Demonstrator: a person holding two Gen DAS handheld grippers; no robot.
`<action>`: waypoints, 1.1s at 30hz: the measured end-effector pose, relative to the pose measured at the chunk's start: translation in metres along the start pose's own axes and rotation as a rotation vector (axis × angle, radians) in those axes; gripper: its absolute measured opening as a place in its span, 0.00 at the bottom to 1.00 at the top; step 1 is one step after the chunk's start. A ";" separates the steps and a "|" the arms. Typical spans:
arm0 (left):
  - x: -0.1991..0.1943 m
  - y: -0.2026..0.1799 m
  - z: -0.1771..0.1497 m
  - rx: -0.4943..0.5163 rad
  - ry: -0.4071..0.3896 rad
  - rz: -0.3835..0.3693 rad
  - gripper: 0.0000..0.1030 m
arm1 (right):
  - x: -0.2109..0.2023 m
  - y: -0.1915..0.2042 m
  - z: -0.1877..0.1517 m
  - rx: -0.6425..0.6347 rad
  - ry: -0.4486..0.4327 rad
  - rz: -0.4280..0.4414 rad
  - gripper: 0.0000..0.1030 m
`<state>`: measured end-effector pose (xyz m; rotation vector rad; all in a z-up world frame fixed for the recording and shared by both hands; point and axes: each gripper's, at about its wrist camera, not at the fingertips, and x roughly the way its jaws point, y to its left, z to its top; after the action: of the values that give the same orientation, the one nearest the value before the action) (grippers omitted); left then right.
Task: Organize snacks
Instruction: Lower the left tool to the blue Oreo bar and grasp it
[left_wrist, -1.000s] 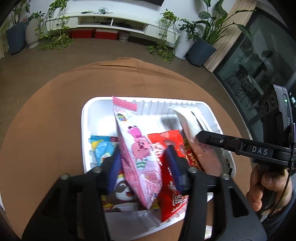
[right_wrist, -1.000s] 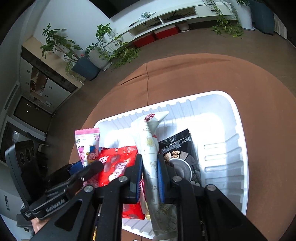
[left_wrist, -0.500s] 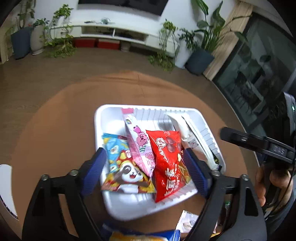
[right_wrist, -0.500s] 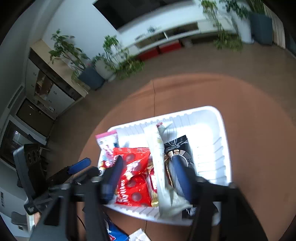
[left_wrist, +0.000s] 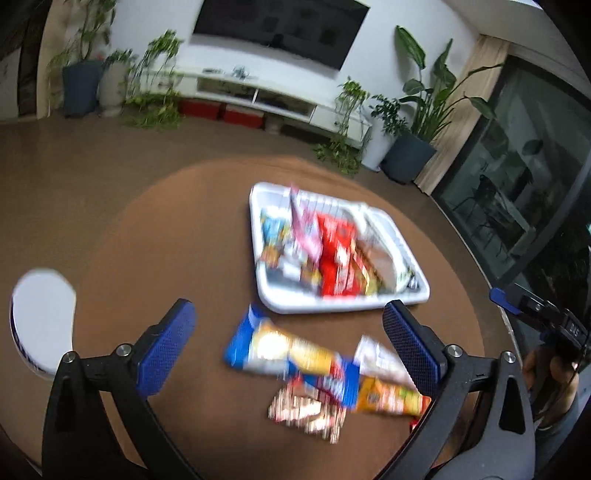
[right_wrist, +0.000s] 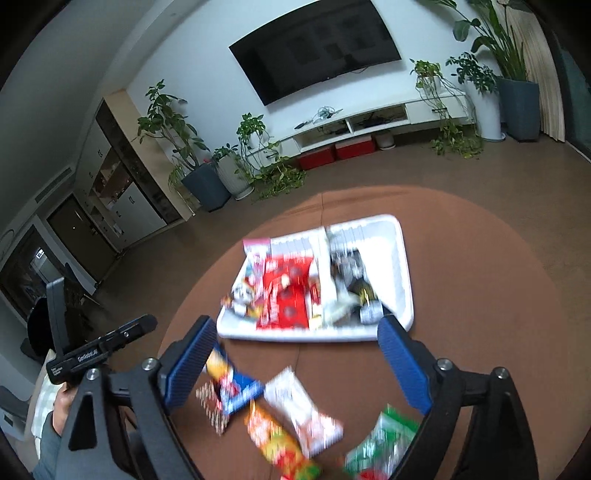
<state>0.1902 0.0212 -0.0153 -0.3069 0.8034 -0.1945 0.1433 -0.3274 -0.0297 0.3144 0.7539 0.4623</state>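
A white tray (left_wrist: 280, 306) on the round brown table holds several upright snack packs, among them a pink pack (left_wrist: 304, 225) and a red pack (left_wrist: 334, 254); it also shows in the right wrist view (right_wrist: 404, 258). Loose snacks lie on the table in front of the tray: a blue and yellow pack (left_wrist: 280, 350), a white pack (right_wrist: 301, 410), an orange pack (right_wrist: 277, 443) and a green pack (right_wrist: 384, 446). My left gripper (left_wrist: 291, 345) is open and empty above the loose packs. My right gripper (right_wrist: 295, 363) is open and empty, pulled back from the tray.
A white round object (left_wrist: 40, 325) sits at the table's left edge. The brown table (left_wrist: 166, 240) stands in a living room with a TV wall, a low cabinet and potted plants behind it. Both views are motion-blurred.
Both grippers let go of their snack packs in the tray, opened wide and pulled back and up. The loose packs in front of the tray came into view.
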 end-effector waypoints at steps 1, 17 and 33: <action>-0.005 0.005 -0.011 -0.016 0.016 0.001 1.00 | -0.004 0.000 -0.008 0.004 0.000 -0.002 0.88; 0.008 0.010 -0.064 -0.168 0.117 0.009 1.00 | -0.020 0.012 -0.084 0.008 0.033 0.004 0.88; 0.079 -0.006 -0.026 -0.172 0.236 0.176 0.98 | -0.014 0.023 -0.098 -0.031 0.041 0.018 0.88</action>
<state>0.2246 -0.0117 -0.0836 -0.3774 1.0788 0.0044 0.0582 -0.3045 -0.0793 0.2841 0.7834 0.4984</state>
